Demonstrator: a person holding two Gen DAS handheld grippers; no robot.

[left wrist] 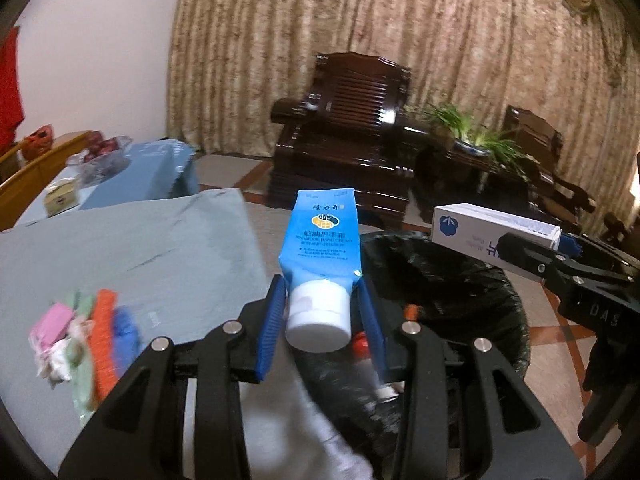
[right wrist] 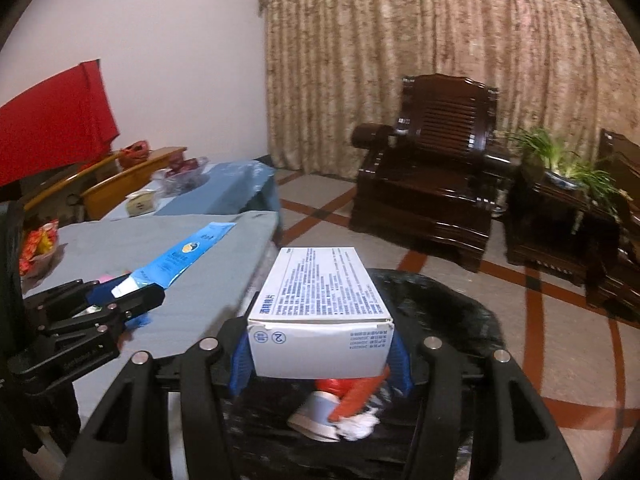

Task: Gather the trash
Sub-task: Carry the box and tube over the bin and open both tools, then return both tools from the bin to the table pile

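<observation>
My left gripper (left wrist: 322,312) is shut on a blue hand cream tube (left wrist: 320,240) with a white cap, held at the table's right edge beside the bin. My right gripper (right wrist: 322,354) is shut on a white printed box (right wrist: 320,300) and holds it over the black-lined trash bin (right wrist: 452,304). The bin (left wrist: 460,280) holds a red and white tube and crumpled paper (right wrist: 340,408). The right gripper and box also show in the left wrist view (left wrist: 496,228). The left gripper and tube show in the right wrist view (right wrist: 176,260).
A pile of colourful scraps (left wrist: 84,340) lies on the grey-blue tablecloth (left wrist: 140,248). A second table (right wrist: 216,192) with a tissue box and fruit bowl stands behind. Dark wooden armchairs (right wrist: 432,180) and a potted plant (right wrist: 560,164) stand across the tiled floor.
</observation>
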